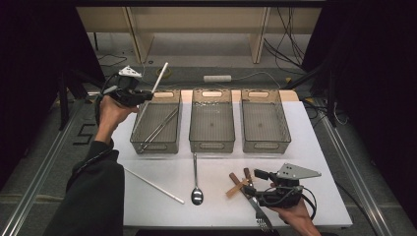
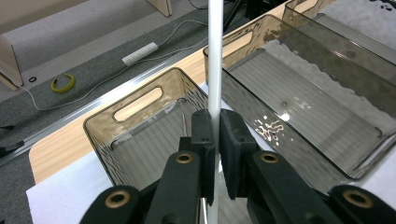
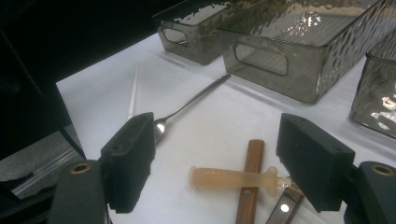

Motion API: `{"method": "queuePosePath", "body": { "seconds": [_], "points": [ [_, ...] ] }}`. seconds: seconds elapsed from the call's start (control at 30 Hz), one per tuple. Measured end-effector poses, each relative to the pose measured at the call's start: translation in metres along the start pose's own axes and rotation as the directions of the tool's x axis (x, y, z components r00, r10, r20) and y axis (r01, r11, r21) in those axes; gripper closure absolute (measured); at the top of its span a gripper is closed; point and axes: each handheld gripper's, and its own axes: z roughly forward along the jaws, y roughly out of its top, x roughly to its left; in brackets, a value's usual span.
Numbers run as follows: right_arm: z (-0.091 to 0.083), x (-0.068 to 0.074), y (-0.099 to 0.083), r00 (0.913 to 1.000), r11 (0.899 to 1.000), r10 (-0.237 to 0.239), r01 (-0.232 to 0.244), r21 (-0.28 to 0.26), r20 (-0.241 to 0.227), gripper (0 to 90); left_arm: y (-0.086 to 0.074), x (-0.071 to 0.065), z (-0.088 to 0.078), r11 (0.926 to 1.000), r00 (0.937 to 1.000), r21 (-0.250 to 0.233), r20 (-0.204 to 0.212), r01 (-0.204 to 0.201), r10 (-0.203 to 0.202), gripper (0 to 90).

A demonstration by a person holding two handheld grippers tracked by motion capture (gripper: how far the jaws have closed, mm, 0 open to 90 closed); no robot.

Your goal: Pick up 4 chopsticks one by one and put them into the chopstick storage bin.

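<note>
White chopstick (image 2: 215, 56) is running off the top edge of the left gripper view, its lower end hiding behind the jaws. Fork (image 1: 259, 212) tines are getting cut by the high view's bottom edge, handle partly hiding under the right gripper (image 1: 255, 186). Wooden handles (image 3: 250, 186) are running off the right gripper view's bottom.

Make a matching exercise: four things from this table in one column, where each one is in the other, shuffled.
1. white stick
2. spoon
3. metal chopsticks
4. middle bin

a. lying in the left bin
b. empty
c. clamped in the left gripper
d. on the white mat, before the bins

Pairs: 1-c, 2-d, 3-a, 4-b
</note>
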Motion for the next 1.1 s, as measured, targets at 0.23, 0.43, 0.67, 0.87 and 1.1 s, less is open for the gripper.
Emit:
{"method": "queuePosePath", "body": {
  "seconds": [0.23, 0.43, 0.67, 0.87, 1.1],
  "points": [
    [0.0, 0.001, 0.0, 1.0, 1.0, -0.002, 0.002, -0.006, -0.001, 29.2, -0.004, 0.004, 0.014, 0.9999, 0.9998, -0.003, -0.016, 0.012, -0.012, 84.2],
    [0.0, 0.001, 0.0, 1.0, 1.0, 0.0, 0.0, -0.005, -0.001, 29.1, -0.014, 0.008, 0.023, 0.9995, 0.9993, -0.001, -0.021, 0.032, -0.032, 84.2],
    [0.001, 0.001, 0.0, 1.0, 1.0, 0.002, -0.002, -0.003, -0.002, 29.2, -0.029, 0.014, 0.032, 0.9978, 0.9978, 0.02, -0.024, 0.063, -0.063, 84.2],
    [0.001, 0.001, 0.0, 1.0, 1.0, 0.001, -0.001, -0.004, -0.002, 29.1, -0.04, 0.015, 0.038, 0.9961, 0.9964, 0.03, -0.024, 0.082, -0.082, 84.2],
    [0.001, 0.001, 0.0, 1.0, 1.0, -0.003, 0.003, -0.004, -0.003, 29.1, -0.047, 0.013, 0.046, 0.9959, 0.9966, 0.041, -0.02, 0.081, -0.08, 84.1]
  ]
}}
